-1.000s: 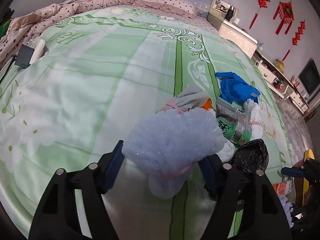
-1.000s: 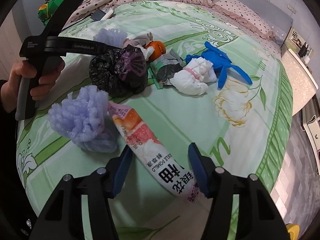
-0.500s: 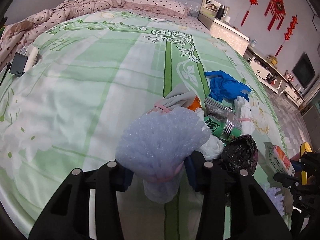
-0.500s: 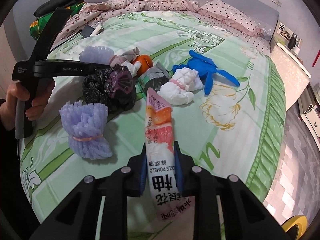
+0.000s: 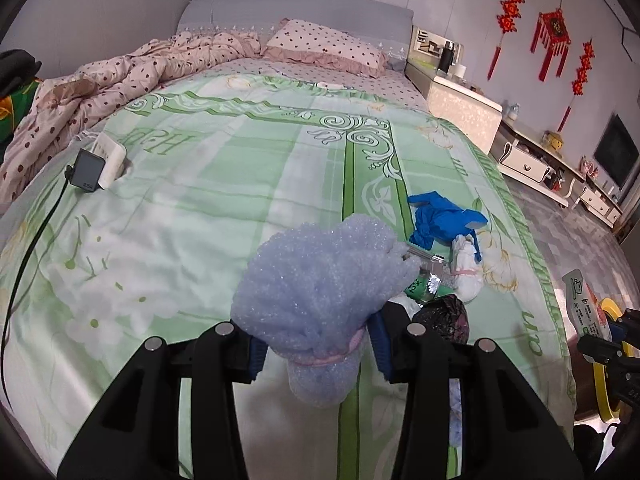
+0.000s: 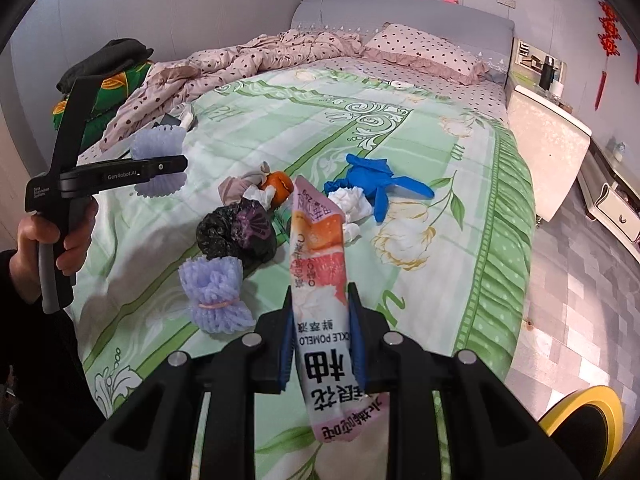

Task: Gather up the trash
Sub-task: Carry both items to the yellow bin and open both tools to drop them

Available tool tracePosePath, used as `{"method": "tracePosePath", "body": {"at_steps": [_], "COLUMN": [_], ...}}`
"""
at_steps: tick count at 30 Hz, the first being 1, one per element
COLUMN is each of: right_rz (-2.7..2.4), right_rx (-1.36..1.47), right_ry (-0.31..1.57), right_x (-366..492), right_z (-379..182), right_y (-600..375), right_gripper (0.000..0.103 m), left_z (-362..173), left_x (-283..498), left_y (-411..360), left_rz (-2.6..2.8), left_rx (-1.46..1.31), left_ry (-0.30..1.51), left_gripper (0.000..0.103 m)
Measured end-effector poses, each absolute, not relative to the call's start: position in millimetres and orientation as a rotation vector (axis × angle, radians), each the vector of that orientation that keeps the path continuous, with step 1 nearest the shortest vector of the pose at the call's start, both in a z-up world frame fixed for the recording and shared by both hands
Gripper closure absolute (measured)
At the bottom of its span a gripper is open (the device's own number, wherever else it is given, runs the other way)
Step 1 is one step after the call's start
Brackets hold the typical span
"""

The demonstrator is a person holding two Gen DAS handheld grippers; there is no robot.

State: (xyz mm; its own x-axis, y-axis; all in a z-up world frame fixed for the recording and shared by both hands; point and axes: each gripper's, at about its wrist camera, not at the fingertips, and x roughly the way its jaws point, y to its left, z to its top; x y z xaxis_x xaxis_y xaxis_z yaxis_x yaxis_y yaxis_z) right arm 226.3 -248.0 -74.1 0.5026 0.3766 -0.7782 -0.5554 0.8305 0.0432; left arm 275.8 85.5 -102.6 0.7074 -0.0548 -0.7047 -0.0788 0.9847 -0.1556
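Lifting two pieces clear of the bed (image 5: 224, 184): left tool (image 5: 316, 350) has just clamped the lilac foam net (image 5: 320, 292), right tool (image 6: 322, 338) the pomelo snack wrapper (image 6: 318, 264), both held above the near edge. Next: carry both to a bin, none identifiable in view. Black bag (image 6: 236, 232), blue glove (image 6: 372, 180), tissue wad (image 6: 352, 204) and second foam net (image 6: 214, 294) remain mid-bed.

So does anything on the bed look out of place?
Yes. Trash is strewn over the green bedspread: a black bag, a purple foam net, a blue glove, white tissue and an orange, scattered loose rather than binned.
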Motion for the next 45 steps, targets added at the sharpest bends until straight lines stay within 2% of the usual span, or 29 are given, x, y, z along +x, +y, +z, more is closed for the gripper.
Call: {"method": "tracePosePath", "body": {"at_steps": [9,24,38,45], "right_rz": [0.550,0.448,0.265,0.159], "right_rx": [-0.163,-0.102,-0.006,0.049], "right_ry": [0.797,0.588,0.431,0.399], "right_x": [194,150,114,104], "right_z": [-21,60,113,126], "right_y": [-261,-301,-389,-441], "right_gripper": [0.081,0.081,0.081,0.081], "left_z": [-51,30,105,123], "left_x": [240,193,161,153], "left_y": [67,-10,-118,-189], "left_rz": [-0.009,-0.136,-0.317,-0.429], "left_rx": [-0.173,-0.142,-0.083,-0.045], "left_ry": [0.698,0.579,0.468,0.456], "left_gripper": [0.063,0.062,0.062,0.062]}}
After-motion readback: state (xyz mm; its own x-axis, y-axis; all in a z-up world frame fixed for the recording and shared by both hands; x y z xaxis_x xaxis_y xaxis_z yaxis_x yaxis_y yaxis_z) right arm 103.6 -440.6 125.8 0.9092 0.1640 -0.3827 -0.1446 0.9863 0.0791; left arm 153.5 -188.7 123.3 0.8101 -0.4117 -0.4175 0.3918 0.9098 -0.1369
